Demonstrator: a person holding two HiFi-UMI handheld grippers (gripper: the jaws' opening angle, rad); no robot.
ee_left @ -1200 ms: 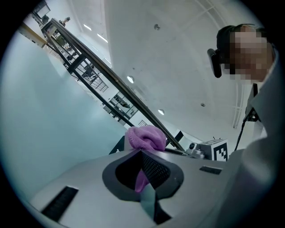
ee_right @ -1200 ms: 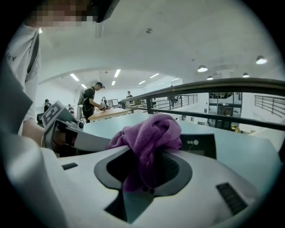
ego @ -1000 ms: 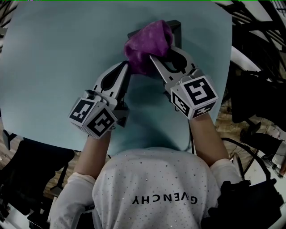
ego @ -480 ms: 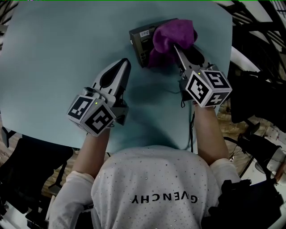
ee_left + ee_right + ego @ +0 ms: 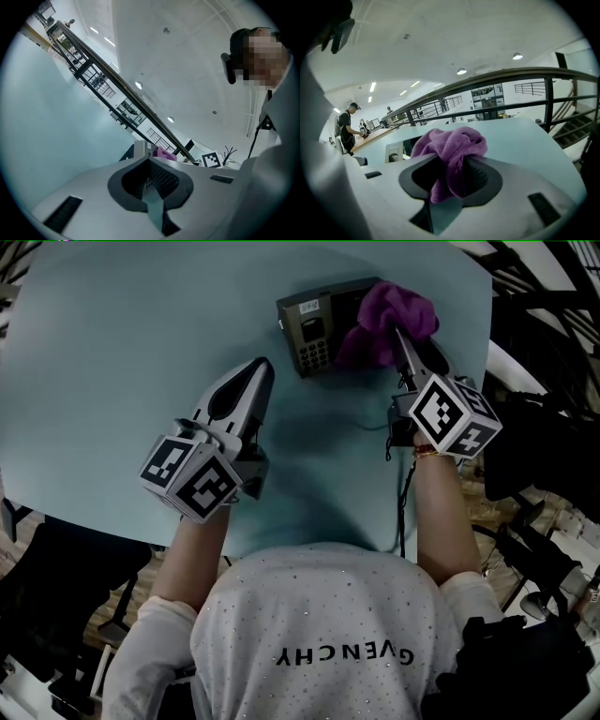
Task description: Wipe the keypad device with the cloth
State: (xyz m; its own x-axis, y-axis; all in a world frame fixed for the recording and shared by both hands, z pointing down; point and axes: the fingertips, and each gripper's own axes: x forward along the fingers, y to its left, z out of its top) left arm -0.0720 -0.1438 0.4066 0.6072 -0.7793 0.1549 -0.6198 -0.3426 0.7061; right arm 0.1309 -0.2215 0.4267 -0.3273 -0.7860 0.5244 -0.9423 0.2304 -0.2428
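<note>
The keypad device [image 5: 317, 326] is a dark box with a small screen and number keys, lying at the far side of the pale blue table [image 5: 112, 381]. A purple cloth [image 5: 386, 321] is bunched over its right part. My right gripper [image 5: 401, 337] is shut on the cloth; in the right gripper view the cloth [image 5: 451, 146] bulges up between the jaws, with the device [image 5: 395, 151] behind it to the left. My left gripper [image 5: 261, 371] lies shut and empty on the table, short of the device's near-left corner and apart from it. The left gripper view shows the device [image 5: 139, 149] and cloth [image 5: 163, 153] just past the jaws.
The table's right edge [image 5: 484, 343] runs close to my right gripper, with black equipment and cables [image 5: 539, 446] beyond it. A dark chair [image 5: 56, 587] stands off the near-left edge. Railings and people at benches show far off in the right gripper view.
My right gripper has swept the cloth rightward across the device, uncovering the screen and keys. The left gripper has stayed put on the table.
</note>
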